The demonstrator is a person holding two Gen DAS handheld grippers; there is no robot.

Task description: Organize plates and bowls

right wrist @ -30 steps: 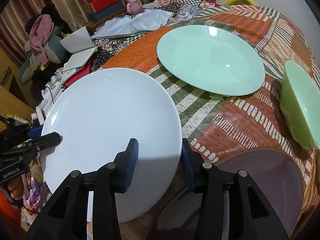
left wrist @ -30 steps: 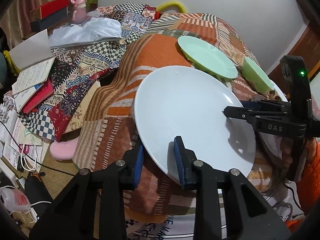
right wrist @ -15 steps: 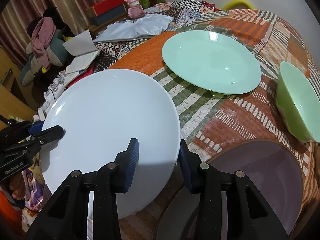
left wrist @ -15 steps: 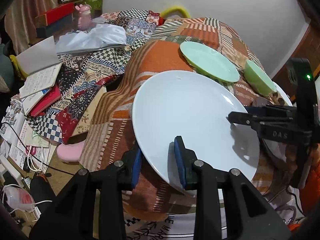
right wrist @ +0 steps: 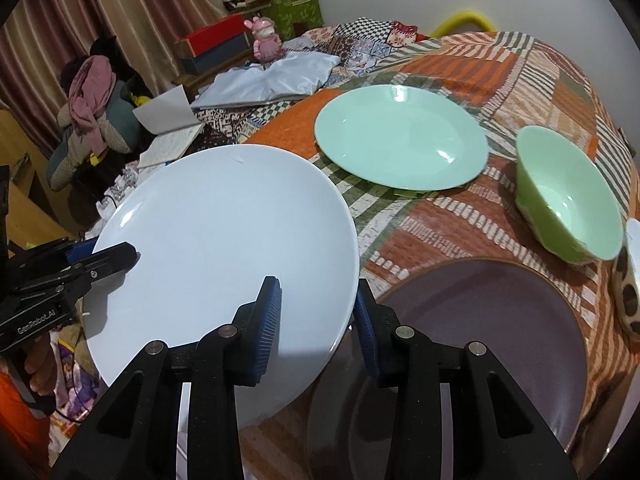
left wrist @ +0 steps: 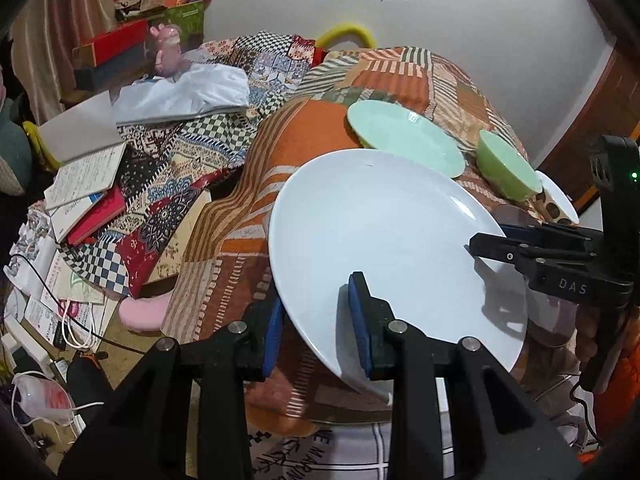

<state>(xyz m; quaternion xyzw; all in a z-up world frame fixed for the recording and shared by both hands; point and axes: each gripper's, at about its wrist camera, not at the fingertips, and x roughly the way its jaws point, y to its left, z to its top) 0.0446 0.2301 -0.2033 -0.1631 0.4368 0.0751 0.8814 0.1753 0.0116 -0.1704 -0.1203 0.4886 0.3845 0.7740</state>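
Patchwork cloth (right wrist: 448,220) in orange, brown and green stripes is draped over the table, and the action is right at its near edge. Closest in, the white plate (left wrist: 384,240) is held clear of the cloth, tilted, gripped from 2 sides. The left gripper (left wrist: 316,320) is clamped on the plate's near rim, 1 blue pad under the rim and 1 on the top face, fingers narrow. The right gripper (right wrist: 318,314) is seen at the opposite edge, its blue pads set either side of the rim, fingers narrow and pinching the plate as well. A bit of orange sleeve (left wrist: 624,364) is glimpsed behind the right gripper in the left wrist view.

Just beyond, under the right gripper, a dark purple plate (right wrist: 480,340) is laid flat on the cloth. Further back, a mint green plate (right wrist: 400,136) is resting flat, well apart from the white one, with a green bowl (right wrist: 568,204) tipped on its side near it. At the right edge a spotted bowl (right wrist: 630,280) is partly seen. Far behind, a pink figurine (right wrist: 266,38) and open notebooks (left wrist: 84,176) are scattered across a cluttered bed.
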